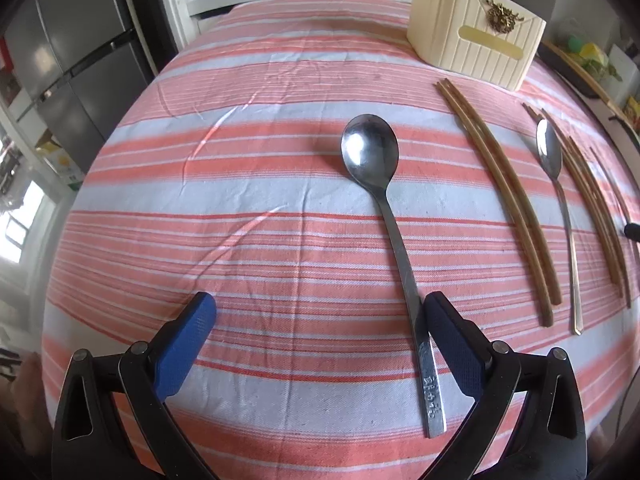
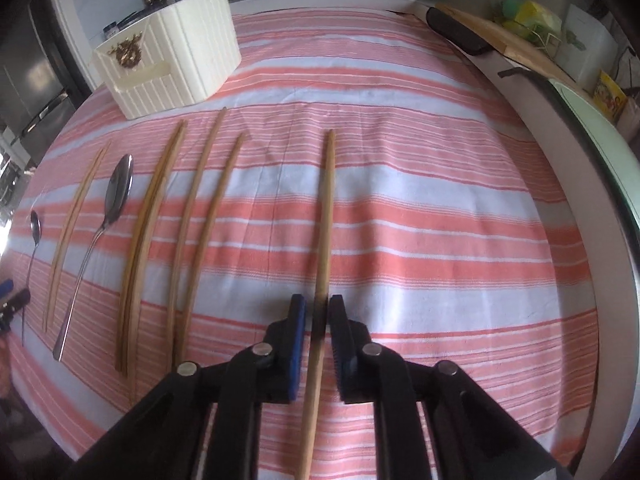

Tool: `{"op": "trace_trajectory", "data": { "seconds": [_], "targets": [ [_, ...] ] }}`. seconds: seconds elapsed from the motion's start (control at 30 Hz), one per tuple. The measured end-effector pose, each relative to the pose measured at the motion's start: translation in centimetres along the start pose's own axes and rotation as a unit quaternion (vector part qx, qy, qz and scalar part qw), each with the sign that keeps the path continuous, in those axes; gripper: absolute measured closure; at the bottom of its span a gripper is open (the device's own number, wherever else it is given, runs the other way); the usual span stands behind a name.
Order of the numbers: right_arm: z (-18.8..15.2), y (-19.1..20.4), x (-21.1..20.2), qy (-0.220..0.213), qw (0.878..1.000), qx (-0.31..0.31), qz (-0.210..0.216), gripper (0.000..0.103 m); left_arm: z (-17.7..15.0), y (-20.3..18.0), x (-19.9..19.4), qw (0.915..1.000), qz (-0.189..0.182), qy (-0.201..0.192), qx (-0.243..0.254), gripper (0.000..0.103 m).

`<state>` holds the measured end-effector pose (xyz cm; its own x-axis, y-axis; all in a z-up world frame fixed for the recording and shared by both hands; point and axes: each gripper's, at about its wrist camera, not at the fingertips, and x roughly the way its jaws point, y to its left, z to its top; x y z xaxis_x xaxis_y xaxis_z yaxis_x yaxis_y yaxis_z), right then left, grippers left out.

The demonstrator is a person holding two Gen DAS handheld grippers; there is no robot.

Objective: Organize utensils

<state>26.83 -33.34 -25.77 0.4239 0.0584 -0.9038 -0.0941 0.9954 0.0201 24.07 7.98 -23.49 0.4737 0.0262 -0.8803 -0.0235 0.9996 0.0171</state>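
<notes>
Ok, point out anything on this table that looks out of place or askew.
One lone chopstick lies apart on the striped cloth, right of the others, between the right gripper's pads. The two chopsticks beside it are splayed and staggered, unlike the tight pair. Nothing looks spilled or damaged.

A large dull steel spoon [image 1: 372, 152] is laid flat on the striped cloth, bowl up and away, its stamped handle end nearest. Beside it a pair of long brown wooden chopsticks [image 1: 504, 200] is laid touching, then a slimmer shiny metal spoon [image 1: 550, 152], then further chopstick pairs [image 2: 150, 232]. One single pale wooden chopstick [image 2: 325, 216] is set well apart. A cream ribbed plastic utensil holder [image 2: 180, 56] is stood behind them.
</notes>
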Motion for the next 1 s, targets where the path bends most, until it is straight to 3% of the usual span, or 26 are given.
{"op": "trace_trajectory", "data": {
  "seconds": [0.07, 0.23, 0.4, 0.53, 0.7, 1.0],
  "targets": [
    [-0.1, 0.1, -0.3, 0.008, 1.000, -0.005, 0.011, 0.060, 0.0, 0.1, 0.0, 0.9999, -0.005, 0.008, 0.004, 0.000],
    [-0.7, 0.3, -0.4, 0.046, 0.998, -0.043, 0.006, 0.060, 0.2, 1.2, 0.0, 0.9990, -0.011, 0.034, 0.026, 0.000],
    [-1.4, 0.2, -1.1, 0.059, 0.996, -0.067, 0.001, 0.060, 0.2, 2.3, 0.1, 0.9987, -0.008, 0.040, 0.029, 0.000],
    [-1.2, 0.0, -0.9, 0.070, 0.996, -0.059, 0.010, 0.060, 0.7, 0.9, 0.4, 0.9976, -0.012, 0.031, 0.060, 0.000],
    [1.9, -0.1, 0.8, 0.085, 0.995, -0.045, 0.023, 0.060, 3.5, -1.2, 1.7, 0.9952, -0.017, 0.014, 0.096, 0.000],
    [7.2, -0.9, 2.8, 0.121, 0.991, -0.047, 0.036, 0.060, 5.4, -1.1, 2.9, 0.9976, -0.028, 0.026, 0.058, 0.006]
  ]
}}
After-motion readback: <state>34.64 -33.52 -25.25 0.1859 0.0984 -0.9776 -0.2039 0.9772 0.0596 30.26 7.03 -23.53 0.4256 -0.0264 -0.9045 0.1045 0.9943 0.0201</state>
